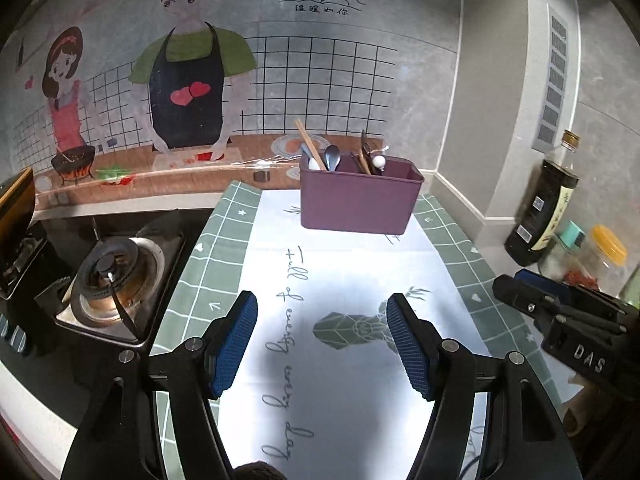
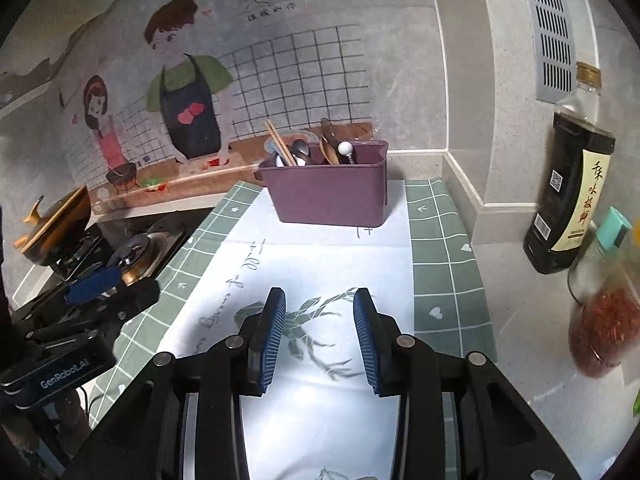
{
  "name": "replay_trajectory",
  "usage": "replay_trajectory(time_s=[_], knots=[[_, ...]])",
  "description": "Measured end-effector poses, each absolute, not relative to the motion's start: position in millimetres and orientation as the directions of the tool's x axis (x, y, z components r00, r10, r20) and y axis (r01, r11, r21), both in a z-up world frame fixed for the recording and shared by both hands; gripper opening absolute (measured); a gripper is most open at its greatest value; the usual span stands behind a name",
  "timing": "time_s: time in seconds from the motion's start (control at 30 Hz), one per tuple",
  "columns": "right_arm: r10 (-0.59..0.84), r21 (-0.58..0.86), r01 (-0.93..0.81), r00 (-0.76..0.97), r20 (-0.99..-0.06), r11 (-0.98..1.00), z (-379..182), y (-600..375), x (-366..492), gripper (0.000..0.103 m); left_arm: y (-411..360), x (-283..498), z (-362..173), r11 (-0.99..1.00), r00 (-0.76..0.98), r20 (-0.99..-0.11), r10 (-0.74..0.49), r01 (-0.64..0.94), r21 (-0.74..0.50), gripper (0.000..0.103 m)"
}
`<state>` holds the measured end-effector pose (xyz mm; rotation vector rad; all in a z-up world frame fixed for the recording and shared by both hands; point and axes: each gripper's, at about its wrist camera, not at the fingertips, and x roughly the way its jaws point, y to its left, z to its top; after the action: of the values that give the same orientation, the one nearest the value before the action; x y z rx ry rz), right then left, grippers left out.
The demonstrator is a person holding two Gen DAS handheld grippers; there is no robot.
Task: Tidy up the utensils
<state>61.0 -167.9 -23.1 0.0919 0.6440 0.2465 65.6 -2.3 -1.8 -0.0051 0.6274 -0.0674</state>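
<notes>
A purple utensil bin (image 1: 356,200) (image 2: 328,192) stands at the far end of the green-and-white cloth (image 1: 216,248) (image 2: 440,264). In it stand wooden chopsticks (image 1: 310,144) (image 2: 280,142), a metal spoon (image 1: 332,157) (image 2: 301,150), a white spoon (image 1: 314,165), a brown wooden spoon (image 2: 328,144) and a white-knobbed utensil (image 1: 379,162) (image 2: 345,148). My left gripper (image 1: 322,312) is open over the cloth, well short of the bin, nothing between its pads. My right gripper (image 2: 320,308) is also open and empty, its jaws set narrower.
A gas burner (image 1: 116,276) (image 2: 136,256) lies left of the cloth, with a dark pot (image 2: 56,224) beyond it. A dark sauce bottle (image 1: 540,208) (image 2: 568,184) and spice jars (image 1: 604,260) (image 2: 604,328) stand at the right by the wall corner.
</notes>
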Motion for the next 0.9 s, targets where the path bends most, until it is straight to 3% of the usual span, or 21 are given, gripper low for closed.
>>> replay_trajectory(time_s=[0.33,0.9], knots=[[0.247,0.132,-0.208,0.793,-0.557,0.969,-18,-163,47,0.034,-6,56,8,1.0,0.819,-0.573,-0.009,0.007,-0.006,0.067],[0.247,0.129,-0.21,0.791,-0.56,0.969,-19,-161,47,0.034,-9,55,8,1.0,0.813,-0.582,-0.017,0.012,-0.012,0.066]])
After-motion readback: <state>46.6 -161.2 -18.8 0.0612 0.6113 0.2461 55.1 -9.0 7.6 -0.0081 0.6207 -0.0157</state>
